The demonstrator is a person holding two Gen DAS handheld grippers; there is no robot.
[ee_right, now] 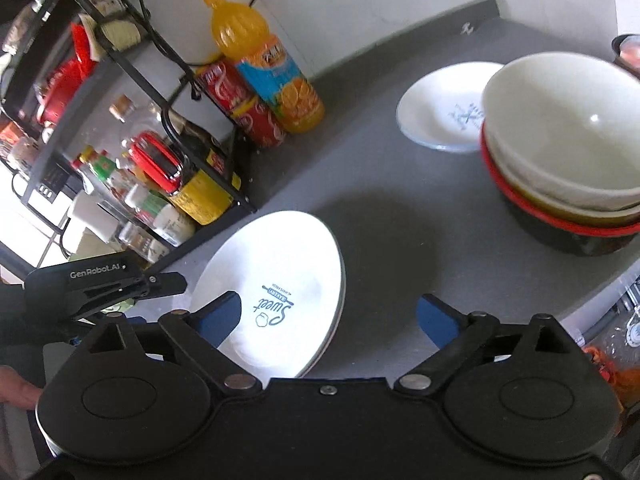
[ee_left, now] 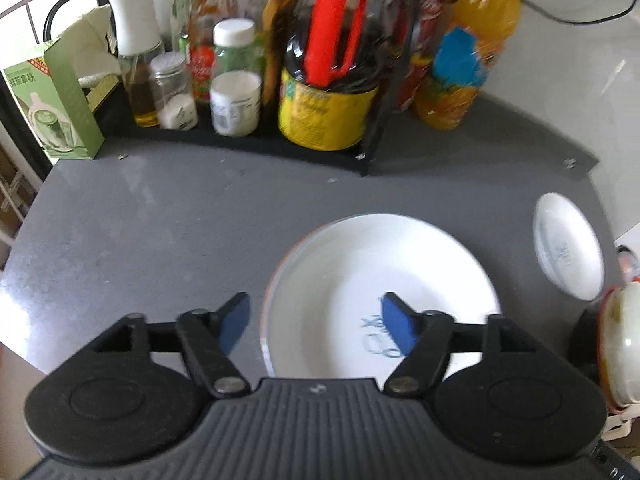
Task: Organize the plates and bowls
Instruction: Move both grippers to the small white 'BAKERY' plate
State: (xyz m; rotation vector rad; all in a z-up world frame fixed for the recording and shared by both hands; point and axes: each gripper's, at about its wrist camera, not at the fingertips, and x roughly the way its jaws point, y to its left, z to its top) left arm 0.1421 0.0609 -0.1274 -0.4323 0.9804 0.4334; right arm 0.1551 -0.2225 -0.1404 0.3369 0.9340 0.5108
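A large white plate (ee_left: pixel 380 276) with blue print lies on the grey counter, on top of another plate; it also shows in the right wrist view (ee_right: pixel 280 276). My left gripper (ee_left: pixel 316 320) is open, hovering over the plate's near left rim. My right gripper (ee_right: pixel 328 316) is open above the plate's right edge. A small white plate (ee_left: pixel 568 248) lies to the right, also in the right wrist view (ee_right: pixel 444 108). A stack of bowls (ee_right: pixel 568 152), cream on top and red-rimmed below, stands beside it; its edge shows in the left wrist view (ee_left: pixel 620 344).
A black wire rack (ee_left: pixel 240 140) with sauce bottles and jars stands at the back left. An orange juice bottle (ee_left: pixel 468 52) and red cans (ee_right: pixel 244 100) stand next to it by the wall. A green box (ee_left: pixel 52 100) sits at the far left. The counter edge runs along the right.
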